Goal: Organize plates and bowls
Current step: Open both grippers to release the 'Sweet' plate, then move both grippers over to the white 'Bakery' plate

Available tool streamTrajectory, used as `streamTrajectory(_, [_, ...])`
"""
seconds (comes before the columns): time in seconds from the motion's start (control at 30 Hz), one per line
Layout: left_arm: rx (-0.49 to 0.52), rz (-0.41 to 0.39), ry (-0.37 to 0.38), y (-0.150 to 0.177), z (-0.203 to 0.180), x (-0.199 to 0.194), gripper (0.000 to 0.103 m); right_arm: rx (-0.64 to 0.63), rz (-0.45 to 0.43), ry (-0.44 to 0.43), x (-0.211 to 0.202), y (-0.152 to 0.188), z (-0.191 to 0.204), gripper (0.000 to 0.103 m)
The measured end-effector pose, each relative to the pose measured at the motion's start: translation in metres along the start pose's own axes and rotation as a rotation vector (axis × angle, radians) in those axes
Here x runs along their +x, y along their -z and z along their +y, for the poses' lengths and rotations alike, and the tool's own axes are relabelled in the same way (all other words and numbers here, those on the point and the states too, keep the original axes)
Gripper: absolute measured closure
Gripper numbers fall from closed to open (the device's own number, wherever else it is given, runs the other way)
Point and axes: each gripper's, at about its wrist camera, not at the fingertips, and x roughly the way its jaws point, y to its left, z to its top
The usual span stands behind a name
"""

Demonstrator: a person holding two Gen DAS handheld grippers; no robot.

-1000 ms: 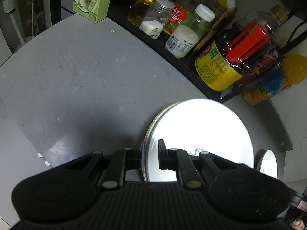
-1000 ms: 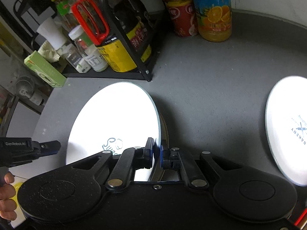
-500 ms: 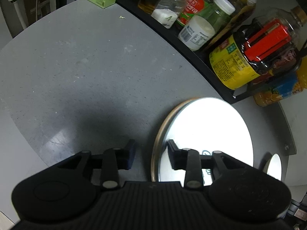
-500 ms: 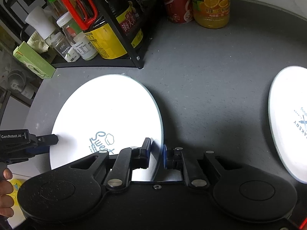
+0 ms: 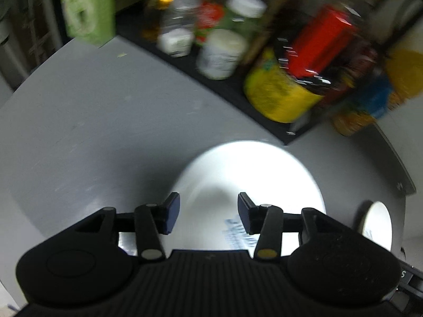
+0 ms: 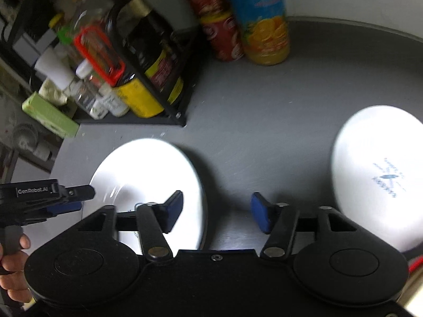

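Now that both jaws have spread, plate (image 6: 148, 169) lies released.

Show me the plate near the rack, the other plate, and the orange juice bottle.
plate near the rack (image 6: 148, 169), right wrist view, bare white centre.
other plate (image 6: 370, 174), right wrist view, middle by the print.
orange juice bottle (image 6: 261, 23), right wrist view, label.

The left gripper (image 5: 205, 215) has its fingers (image 5: 171, 212) spread wide above a white plate (image 5: 247, 182) lying on the grey table (image 5: 105, 121) between them.

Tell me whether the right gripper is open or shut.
Open. The right gripper has its blue pads spread wide with bare counter between them, clear of the white plate.
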Motion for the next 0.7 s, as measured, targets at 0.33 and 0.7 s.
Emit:
streamTrajectory(0.33, [0.141,0.041,0.086,0.006,-0.078,0.006,0.047,0.077,-0.079,0.056,-0.04,0.001,-0.041,0.03])
streamTrajectory(0.7, [0.259,0.068,0.136,0.016,-0.145,0.016,0.035,0.175,-0.155,0.098,-0.072,0.003,-0.08,0.021])
